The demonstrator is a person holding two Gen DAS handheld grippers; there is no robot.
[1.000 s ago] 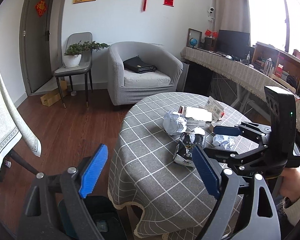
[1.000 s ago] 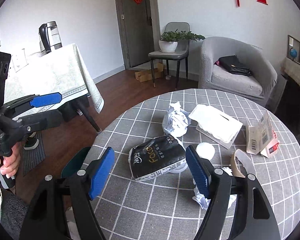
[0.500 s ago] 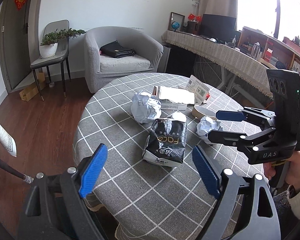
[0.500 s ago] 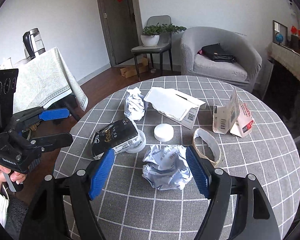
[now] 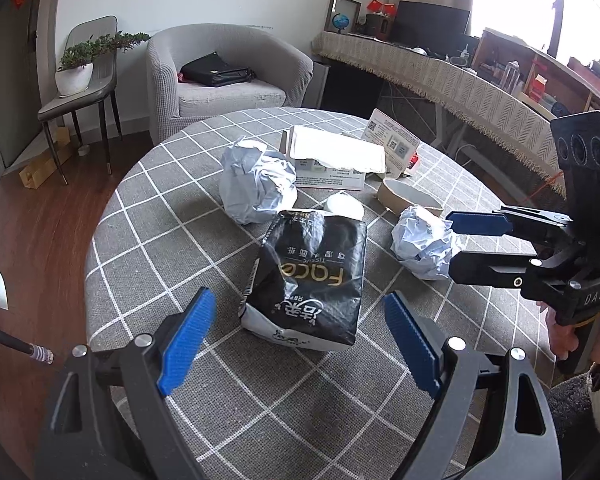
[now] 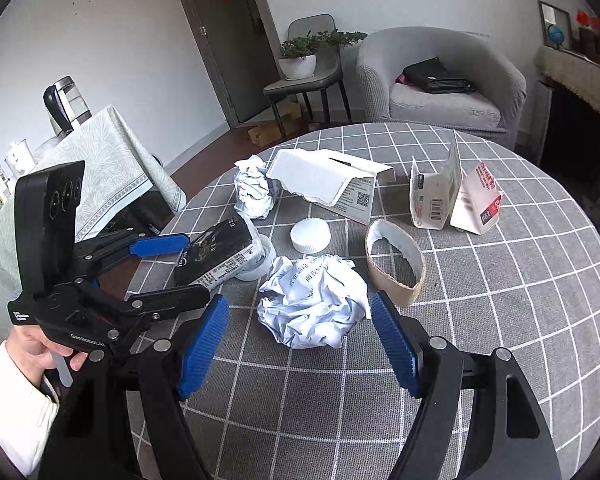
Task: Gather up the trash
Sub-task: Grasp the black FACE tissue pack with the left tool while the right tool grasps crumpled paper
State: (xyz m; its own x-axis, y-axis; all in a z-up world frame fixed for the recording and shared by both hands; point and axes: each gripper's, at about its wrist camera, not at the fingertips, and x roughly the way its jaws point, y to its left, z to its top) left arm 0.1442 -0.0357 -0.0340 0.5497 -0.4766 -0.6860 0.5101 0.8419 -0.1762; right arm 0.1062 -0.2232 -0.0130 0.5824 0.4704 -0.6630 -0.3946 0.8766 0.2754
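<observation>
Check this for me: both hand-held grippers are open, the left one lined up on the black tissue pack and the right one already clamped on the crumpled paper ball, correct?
Not quite. The right hand-held gripper is open too: in the right wrist view its jaws stand apart on either side of the crumpled paper ball, not clamped on it. The left hand-held gripper is open and lined up on the black tissue pack, as you said.

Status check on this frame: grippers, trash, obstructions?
Left gripper open, lined up on black tissue pack. Right gripper open, straddling crumpled paper ball. Nothing gripped. Nothing blocking either.

Home living room — grey armchair (image 5: pixel 228 76), potted plant (image 6: pixel 300 60), checked round table (image 6: pixel 500 300), wood floor (image 5: pixel 40 216)
</observation>
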